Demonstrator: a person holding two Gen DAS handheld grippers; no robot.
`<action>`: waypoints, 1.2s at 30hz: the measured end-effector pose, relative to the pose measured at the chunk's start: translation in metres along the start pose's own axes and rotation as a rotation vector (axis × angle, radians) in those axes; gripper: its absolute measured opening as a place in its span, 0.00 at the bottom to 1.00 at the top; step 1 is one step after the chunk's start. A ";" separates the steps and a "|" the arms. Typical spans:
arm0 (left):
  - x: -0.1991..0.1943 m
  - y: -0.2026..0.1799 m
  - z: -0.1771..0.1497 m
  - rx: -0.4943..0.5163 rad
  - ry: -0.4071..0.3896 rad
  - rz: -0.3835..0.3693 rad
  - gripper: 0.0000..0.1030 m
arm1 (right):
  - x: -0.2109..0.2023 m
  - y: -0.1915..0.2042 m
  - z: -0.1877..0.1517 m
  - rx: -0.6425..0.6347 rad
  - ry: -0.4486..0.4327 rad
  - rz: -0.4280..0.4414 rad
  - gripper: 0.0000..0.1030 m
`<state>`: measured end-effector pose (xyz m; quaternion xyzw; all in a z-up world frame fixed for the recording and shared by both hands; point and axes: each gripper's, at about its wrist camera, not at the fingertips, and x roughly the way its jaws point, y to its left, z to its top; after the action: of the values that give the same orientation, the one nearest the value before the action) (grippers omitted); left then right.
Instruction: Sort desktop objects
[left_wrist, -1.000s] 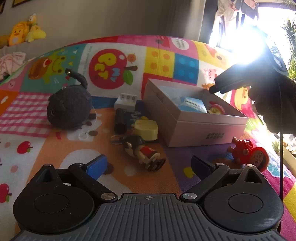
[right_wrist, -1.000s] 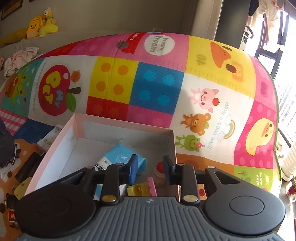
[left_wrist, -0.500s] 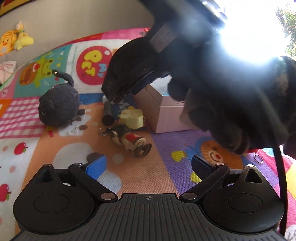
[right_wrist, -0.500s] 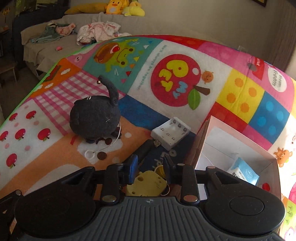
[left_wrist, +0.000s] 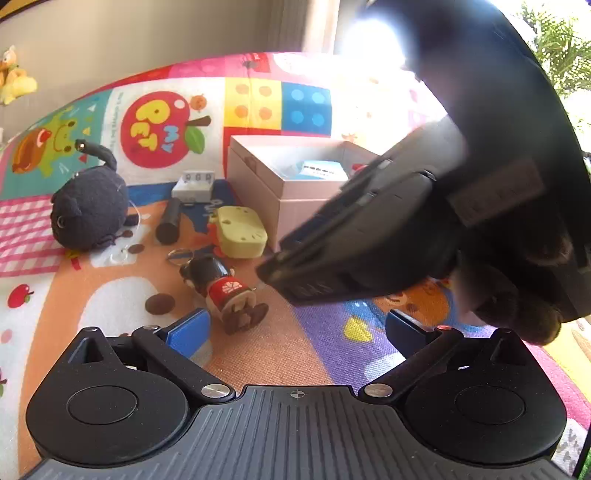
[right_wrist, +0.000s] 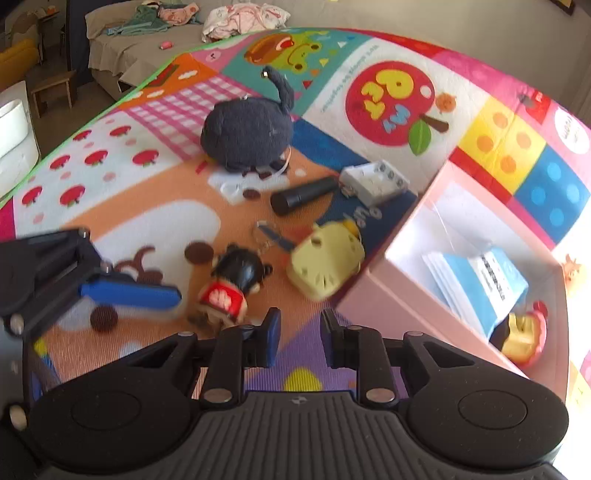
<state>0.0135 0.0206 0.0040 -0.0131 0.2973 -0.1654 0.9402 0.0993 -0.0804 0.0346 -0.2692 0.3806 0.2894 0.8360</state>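
My left gripper (left_wrist: 295, 332) stands wide open and low over the play mat, with nothing between its fingers. A doll in a red shirt (left_wrist: 221, 284) lies just ahead of its left finger. My right gripper (right_wrist: 297, 334) hangs over the mat beside the doll (right_wrist: 232, 284); its jaws are closing, a narrow gap remains and nothing is in it. A yellow toy (right_wrist: 325, 258), a black cylinder (right_wrist: 303, 194), a white battery case (right_wrist: 373, 181) and a dark plush cat (right_wrist: 247, 133) lie beyond. The pink box (right_wrist: 388, 295) holds a blue tissue pack (right_wrist: 480, 280) and an apple-core toy (right_wrist: 524, 332).
A gloved hand (left_wrist: 517, 288) carrying the right gripper fills the right of the left wrist view and hides part of the box (left_wrist: 255, 192). A key ring (right_wrist: 264, 232) lies by the doll's head. A couch with clothes (right_wrist: 240, 18) stands past the mat's far edge.
The right gripper swung from above the box leftward and down to the toys, rolling as it went, and its jaws narrowed. The left gripper stayed in place, still open.
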 end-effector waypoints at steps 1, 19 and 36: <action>0.000 0.000 0.000 -0.003 0.001 0.000 1.00 | -0.003 -0.003 -0.009 0.013 -0.002 -0.013 0.22; -0.011 0.010 -0.007 -0.023 0.069 0.265 1.00 | -0.005 -0.014 0.031 0.376 -0.111 0.116 0.39; -0.040 0.055 -0.018 -0.151 0.009 0.323 1.00 | 0.036 0.008 0.044 0.470 -0.135 -0.081 0.36</action>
<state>-0.0111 0.0867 0.0045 -0.0351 0.3115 0.0103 0.9495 0.1345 -0.0353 0.0289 -0.0624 0.3695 0.1765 0.9102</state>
